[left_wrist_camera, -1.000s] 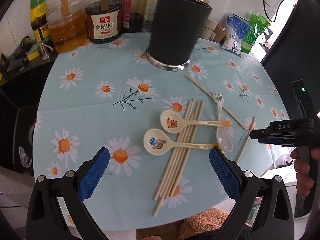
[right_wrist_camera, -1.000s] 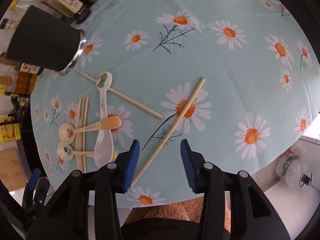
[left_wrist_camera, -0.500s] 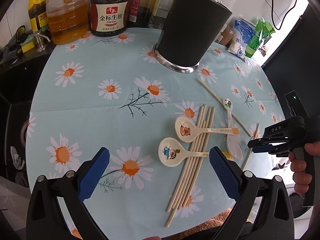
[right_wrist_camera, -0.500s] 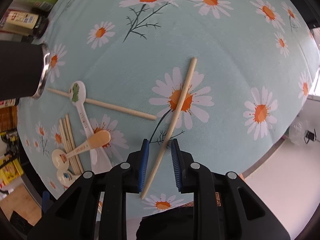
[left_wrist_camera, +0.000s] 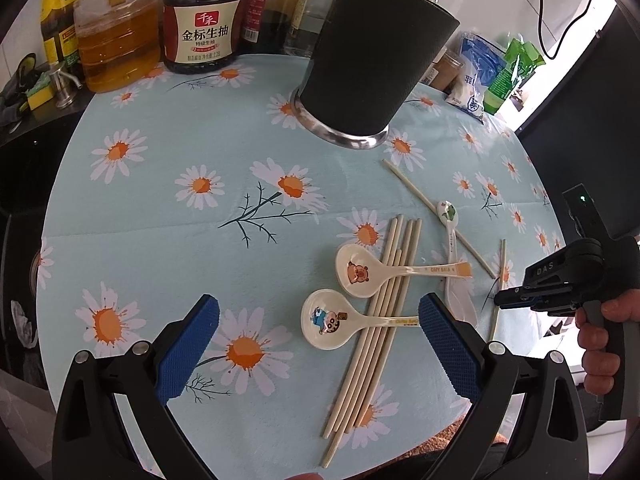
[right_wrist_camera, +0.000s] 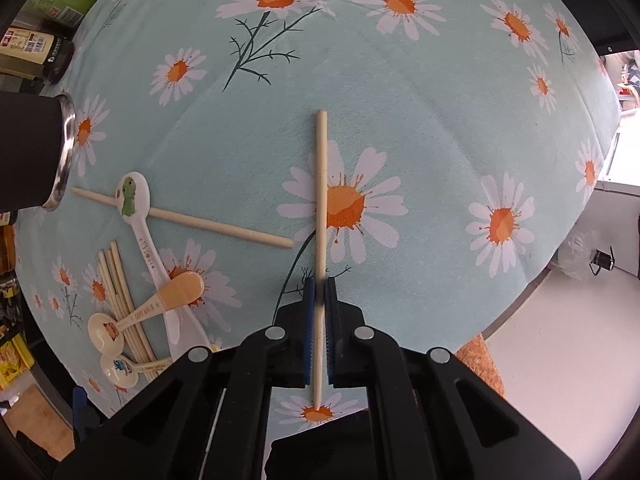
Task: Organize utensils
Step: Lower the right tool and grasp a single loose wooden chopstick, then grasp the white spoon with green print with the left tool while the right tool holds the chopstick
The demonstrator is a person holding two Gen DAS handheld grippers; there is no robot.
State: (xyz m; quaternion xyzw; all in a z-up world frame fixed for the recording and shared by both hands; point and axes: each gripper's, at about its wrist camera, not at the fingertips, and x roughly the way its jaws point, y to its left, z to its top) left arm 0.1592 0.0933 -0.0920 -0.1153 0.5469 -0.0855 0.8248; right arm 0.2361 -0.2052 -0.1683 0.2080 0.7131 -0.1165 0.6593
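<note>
Daisy-print cloth covers the round table point(left_wrist_camera: 160, 240), its near edge just below both grippers. Bottles point(left_wrist_camera: 196, 20) crowd the far rim behind a black utensil holder point(left_wrist_camera: 376, 60). Right gripper point(right_wrist_camera: 319, 292) pinches a lone chopstick point(right_wrist_camera: 321, 184) — left gripper point(left_wrist_camera: 316, 344) hovers spread over spoons point(left_wrist_camera: 360, 272) and bundled chopsticks point(left_wrist_camera: 384, 300).

I count 3 cartoon-print ceramic spoons point(left_wrist_camera: 358, 270) point(left_wrist_camera: 326, 320) point(left_wrist_camera: 454, 256), approx. 5 pale wooden chopsticks bundled point(left_wrist_camera: 384, 300), plus 2 loose point(right_wrist_camera: 321, 200) point(right_wrist_camera: 208, 222), 1 tall black metal-rimmed holder point(left_wrist_camera: 372, 64).
</note>
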